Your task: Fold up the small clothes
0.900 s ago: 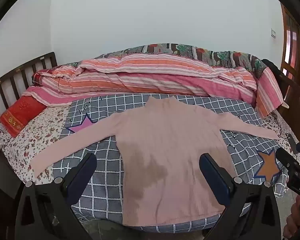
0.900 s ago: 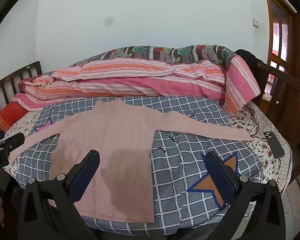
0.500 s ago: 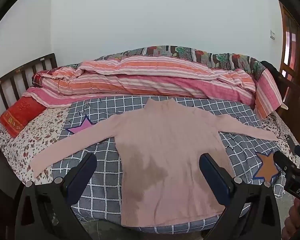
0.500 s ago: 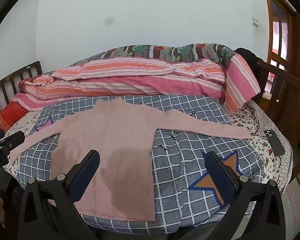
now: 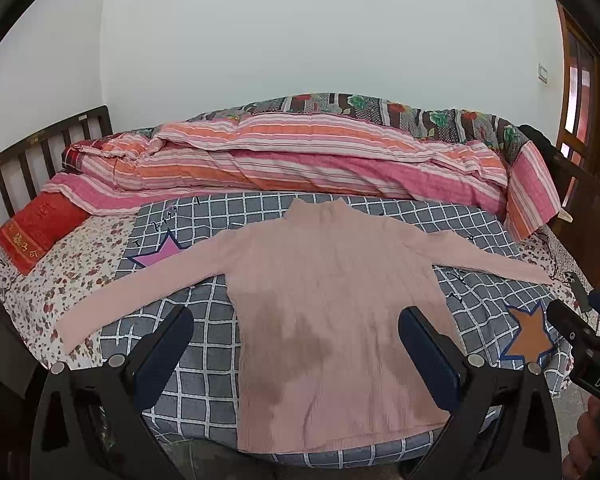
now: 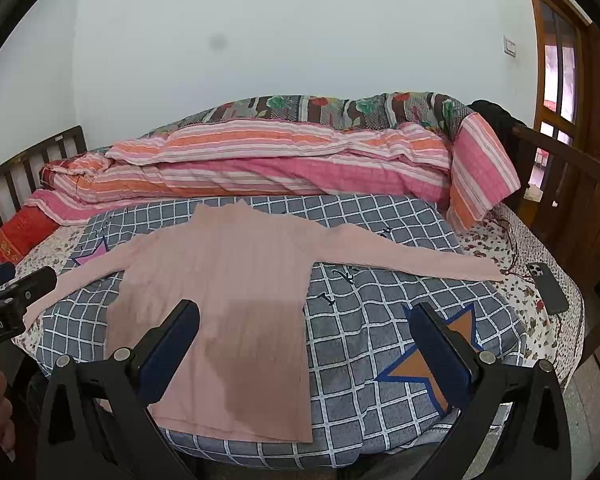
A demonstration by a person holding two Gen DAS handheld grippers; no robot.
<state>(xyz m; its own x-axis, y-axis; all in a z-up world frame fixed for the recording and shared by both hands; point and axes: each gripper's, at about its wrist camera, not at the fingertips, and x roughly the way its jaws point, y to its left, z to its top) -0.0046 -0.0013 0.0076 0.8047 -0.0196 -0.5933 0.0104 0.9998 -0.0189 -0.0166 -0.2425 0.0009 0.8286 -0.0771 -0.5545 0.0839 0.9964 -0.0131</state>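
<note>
Pink sweater (image 5: 332,304) is lying flat ahead, sleeves pointing sideways; I'm hovering both wide-open grippers, left gripper (image 5: 296,344) nearer its hem.

- The bed (image 6: 540,312), under a floral sheet, has dark wooden slatted ends.
- A grey checked blanket (image 6: 364,340) with star patches covers its middle.
- A pink sweater (image 5: 332,312) lies flat on the blanket, sleeves spread.
- A striped quilt (image 5: 300,164) is bunched along the far side.
- A red pillow (image 5: 36,228) lies at the left end.
- A dark phone (image 6: 548,286) lies on the sheet at the right.
</note>
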